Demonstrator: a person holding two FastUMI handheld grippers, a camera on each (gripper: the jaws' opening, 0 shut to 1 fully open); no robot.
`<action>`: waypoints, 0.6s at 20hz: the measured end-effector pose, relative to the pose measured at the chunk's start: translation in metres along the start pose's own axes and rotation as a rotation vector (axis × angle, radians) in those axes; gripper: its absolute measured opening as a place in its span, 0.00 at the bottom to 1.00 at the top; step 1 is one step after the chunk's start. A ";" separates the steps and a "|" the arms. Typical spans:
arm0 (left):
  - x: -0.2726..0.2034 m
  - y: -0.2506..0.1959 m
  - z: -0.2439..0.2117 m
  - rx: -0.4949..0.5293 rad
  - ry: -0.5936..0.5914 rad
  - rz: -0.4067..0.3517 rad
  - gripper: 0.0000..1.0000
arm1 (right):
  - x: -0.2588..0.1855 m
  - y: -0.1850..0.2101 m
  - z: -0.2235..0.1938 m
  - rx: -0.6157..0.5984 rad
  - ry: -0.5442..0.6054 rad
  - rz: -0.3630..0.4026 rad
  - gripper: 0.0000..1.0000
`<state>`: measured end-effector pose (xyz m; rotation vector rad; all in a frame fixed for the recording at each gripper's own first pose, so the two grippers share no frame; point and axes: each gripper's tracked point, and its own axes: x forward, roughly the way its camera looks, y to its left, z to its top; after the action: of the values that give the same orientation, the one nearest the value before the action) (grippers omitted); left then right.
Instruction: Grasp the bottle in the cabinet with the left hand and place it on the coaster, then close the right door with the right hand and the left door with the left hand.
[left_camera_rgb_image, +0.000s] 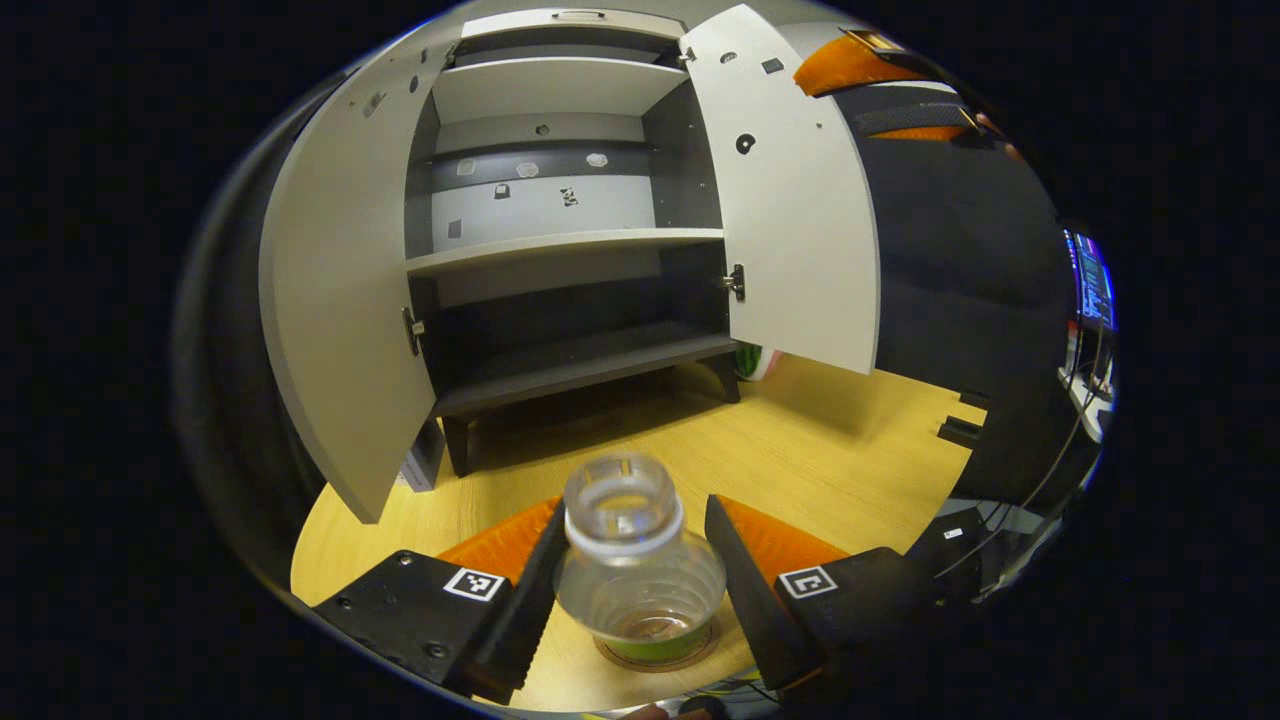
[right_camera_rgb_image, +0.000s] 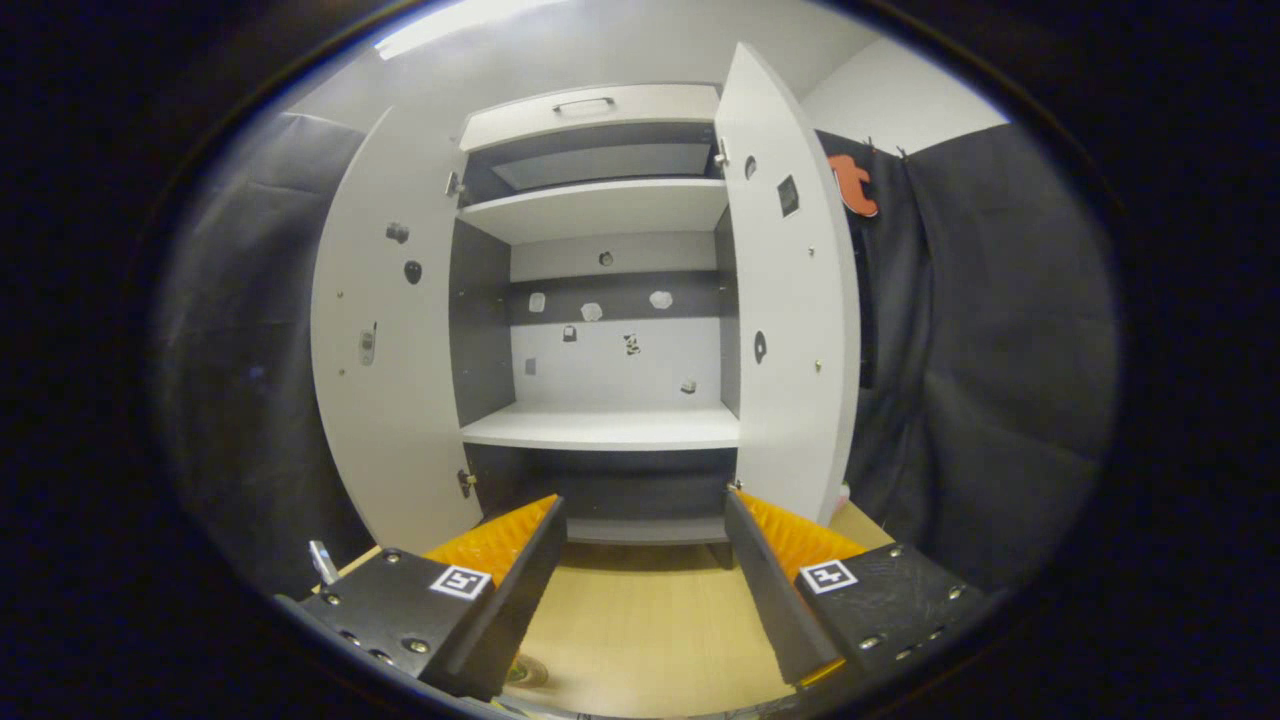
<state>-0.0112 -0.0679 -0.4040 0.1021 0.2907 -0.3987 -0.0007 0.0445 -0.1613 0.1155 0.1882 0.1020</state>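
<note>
The clear bottle (left_camera_rgb_image: 636, 560) is seen nearest the lens in the left gripper view, standing upright with its long axis vertical and its mouth pointed up toward the camera, its base set on the round coaster (left_camera_rgb_image: 655, 650) on the wooden tabletop (left_camera_rgb_image: 820, 440); the left gripper (left_camera_rgb_image: 630, 585) is spread around it, a gap showing on the right side, so the bottle is judged released. The placing step is judged nearly done; a clean backward withdrawal is called for next. The right gripper (right_camera_rgb_image: 645, 590) is held open and empty before the cabinet (right_camera_rgb_image: 600, 425), whose right door (right_camera_rgb_image: 790, 330) and left door (right_camera_rgb_image: 385, 360) stand open, the right door due first.
</note>
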 end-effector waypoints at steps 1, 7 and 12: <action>-0.002 -0.001 0.004 -0.009 0.002 -0.006 0.85 | -0.004 -0.002 0.002 0.001 -0.007 0.002 0.96; -0.022 -0.005 0.059 0.003 -0.029 -0.014 0.88 | -0.024 -0.022 0.012 -0.014 -0.054 0.000 0.96; -0.040 -0.014 0.144 -0.018 -0.117 -0.025 0.88 | -0.033 -0.049 0.015 -0.018 -0.083 -0.013 0.96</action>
<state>-0.0144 -0.0881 -0.2556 0.0569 0.1802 -0.4253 -0.0260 -0.0088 -0.1464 0.1003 0.1050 0.0854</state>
